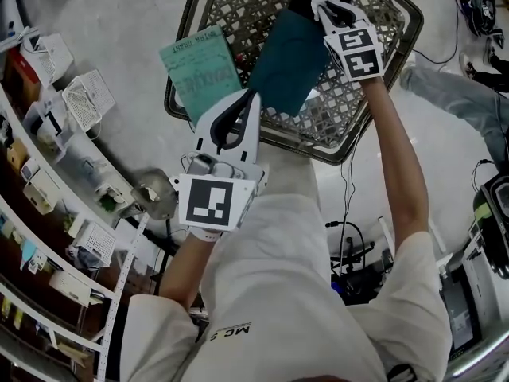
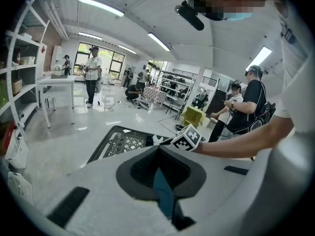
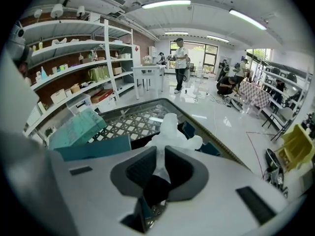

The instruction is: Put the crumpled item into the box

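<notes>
Two tongs clamped above the wire basket; crumpled white item not yet boxed.
Teal box leans in the basket, its near edge pinched by the left tongs; the right tongs grip the crumpled white item just past the box's far end. Best to steady the box, find its opening, which no view shows, then lower the wad in, clear of the basket rim and the mint-green packet.

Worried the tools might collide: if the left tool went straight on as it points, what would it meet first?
Past the teal box it grips, probably the right tool, just ahead over the basket; depth is unclear.
</notes>
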Tool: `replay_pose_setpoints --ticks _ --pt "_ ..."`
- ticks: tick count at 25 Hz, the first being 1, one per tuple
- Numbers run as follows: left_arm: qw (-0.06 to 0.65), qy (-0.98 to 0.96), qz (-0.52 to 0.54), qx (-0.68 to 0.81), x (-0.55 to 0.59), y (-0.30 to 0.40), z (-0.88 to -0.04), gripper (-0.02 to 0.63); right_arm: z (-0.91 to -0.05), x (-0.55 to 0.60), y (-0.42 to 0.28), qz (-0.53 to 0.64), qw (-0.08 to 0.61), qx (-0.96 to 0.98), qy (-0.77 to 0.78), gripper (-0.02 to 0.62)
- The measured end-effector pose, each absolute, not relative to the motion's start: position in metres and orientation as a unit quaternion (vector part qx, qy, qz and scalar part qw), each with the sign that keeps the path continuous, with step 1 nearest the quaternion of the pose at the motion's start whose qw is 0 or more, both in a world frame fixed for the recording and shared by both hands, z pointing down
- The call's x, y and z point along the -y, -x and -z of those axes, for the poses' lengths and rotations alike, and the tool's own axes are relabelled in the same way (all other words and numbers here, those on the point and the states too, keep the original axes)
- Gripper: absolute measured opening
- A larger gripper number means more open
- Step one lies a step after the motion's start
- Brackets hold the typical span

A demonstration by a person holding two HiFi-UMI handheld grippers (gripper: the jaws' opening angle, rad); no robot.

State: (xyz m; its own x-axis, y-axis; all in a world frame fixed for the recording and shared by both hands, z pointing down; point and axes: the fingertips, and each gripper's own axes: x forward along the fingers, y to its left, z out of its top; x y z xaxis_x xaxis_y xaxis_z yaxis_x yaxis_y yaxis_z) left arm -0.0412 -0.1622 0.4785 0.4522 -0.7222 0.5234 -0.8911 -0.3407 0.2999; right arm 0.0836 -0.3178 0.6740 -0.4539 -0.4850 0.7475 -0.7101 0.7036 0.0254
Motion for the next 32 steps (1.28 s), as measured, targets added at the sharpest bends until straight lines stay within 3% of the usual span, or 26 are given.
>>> replay_pose_setpoints --ticks 8,16,32 --pt "0.276 -0.809 -0.151 0.497 0.156 0.041 -0.47 0.023 -0.661 0.313 -0.083 -0.147 0.372 0.841 -0.364 0.086" --pt "0.242 -0.825 -0.157 0.486 0.146 0.046 -0.459 0.023 -0.62 0.293 -0.079 -0.13 0.348 0.846 -0.382 0.044" --pt "0.19 -0.849 -0.14 0.473 0.123 0.061 -0.392 0.024 -0.456 0.206 -0.082 -0.078 0.251 0.857 -0.444 0.018"
